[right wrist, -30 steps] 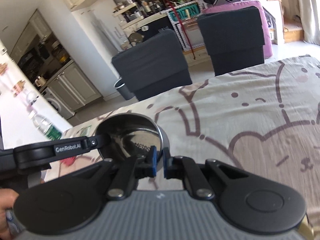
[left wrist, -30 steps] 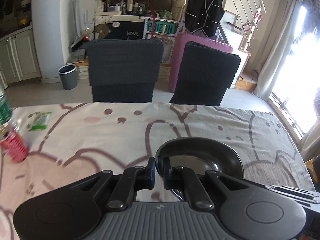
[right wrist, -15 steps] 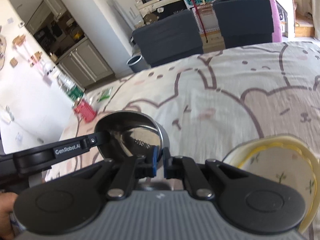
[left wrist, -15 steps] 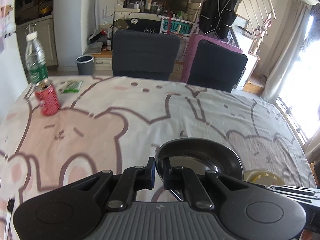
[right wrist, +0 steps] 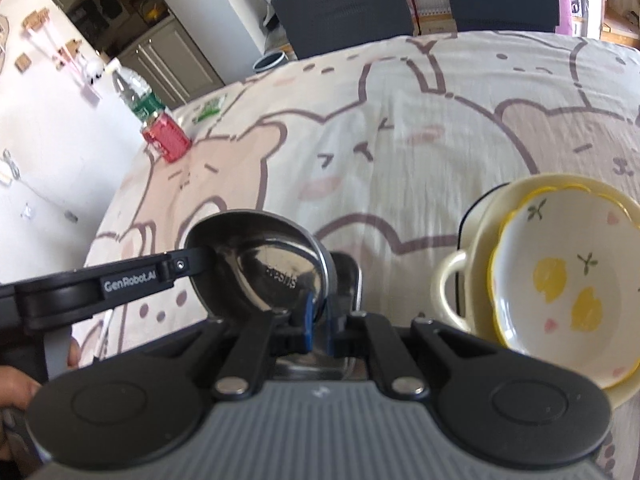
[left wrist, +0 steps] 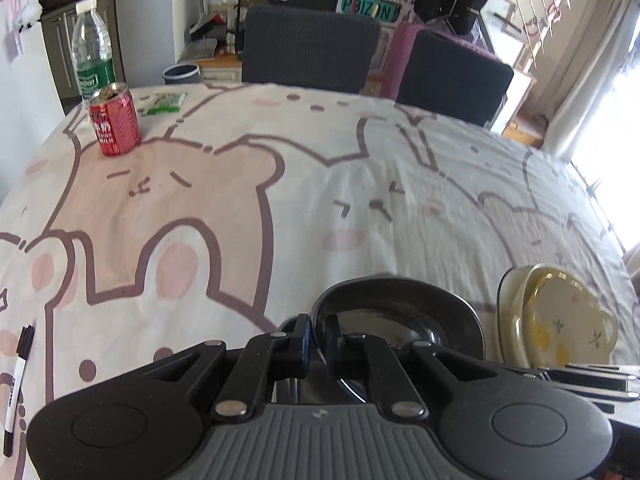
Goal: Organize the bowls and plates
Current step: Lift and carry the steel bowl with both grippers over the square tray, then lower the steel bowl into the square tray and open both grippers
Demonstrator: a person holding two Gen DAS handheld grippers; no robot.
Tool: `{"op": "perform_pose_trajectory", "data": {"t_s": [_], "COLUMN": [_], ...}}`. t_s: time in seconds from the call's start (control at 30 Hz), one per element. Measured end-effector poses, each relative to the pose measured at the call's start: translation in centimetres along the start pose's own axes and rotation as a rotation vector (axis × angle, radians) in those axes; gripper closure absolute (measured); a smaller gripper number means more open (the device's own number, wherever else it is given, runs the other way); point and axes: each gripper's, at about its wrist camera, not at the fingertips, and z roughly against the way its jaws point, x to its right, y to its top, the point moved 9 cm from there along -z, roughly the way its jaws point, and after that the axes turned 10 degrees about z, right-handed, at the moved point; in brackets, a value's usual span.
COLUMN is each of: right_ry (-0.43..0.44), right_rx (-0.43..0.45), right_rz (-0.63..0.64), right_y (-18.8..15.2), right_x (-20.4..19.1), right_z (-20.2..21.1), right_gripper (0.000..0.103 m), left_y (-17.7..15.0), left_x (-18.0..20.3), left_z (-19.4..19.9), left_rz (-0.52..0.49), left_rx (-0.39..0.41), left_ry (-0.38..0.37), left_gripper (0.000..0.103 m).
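My left gripper (left wrist: pixel 316 340) is shut on the rim of a shiny steel bowl (left wrist: pixel 400 320) and holds it low over the table near the front edge. My right gripper (right wrist: pixel 316 328) is shut on the opposite rim of the same steel bowl (right wrist: pixel 264 264). The left gripper's arm (right wrist: pixel 120 284) shows at the bowl's left in the right wrist view. To the right a small lemon-print dish (right wrist: pixel 560 276) sits inside a cream two-handled bowl (right wrist: pixel 452 288); both show in the left wrist view (left wrist: pixel 560 320).
A red can (left wrist: pixel 114 124), a water bottle (left wrist: pixel 92 60) and a green packet (left wrist: pixel 164 102) stand at the table's far left. A black marker (left wrist: pixel 16 376) lies at the near left edge. Two dark chairs (left wrist: pixel 312 48) stand behind the bear-print tablecloth (left wrist: pixel 280 200).
Both grippers have come back and down with the steel bowl towards the table's near edge. The cream bowl and lemon dish have come into view at the right.
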Motion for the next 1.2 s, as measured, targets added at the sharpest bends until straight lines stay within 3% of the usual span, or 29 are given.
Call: {"op": "perform_pose_trajectory", "data": {"t_s": [0.43, 1.2], "right_ry": [-0.001, -0.006], "right_rx": [-0.116, -0.177], "right_rz": [0.030, 0.041], "right_y": [-1.9, -2.6], "right_x": [-0.5, -1.0], "right_z": [-1.4, -2.8], "right_gripper": [0.093, 0.088], "left_y": [-1.3, -1.7], "left_x": [-0.8, -1.3], "left_z": [-1.8, -3.1], "left_rz": [0.008, 0.020], "left_rx": [-0.085, -0.123], "left_ry": [0.039, 0.074], "left_gripper": [0.095, 0.095]}}
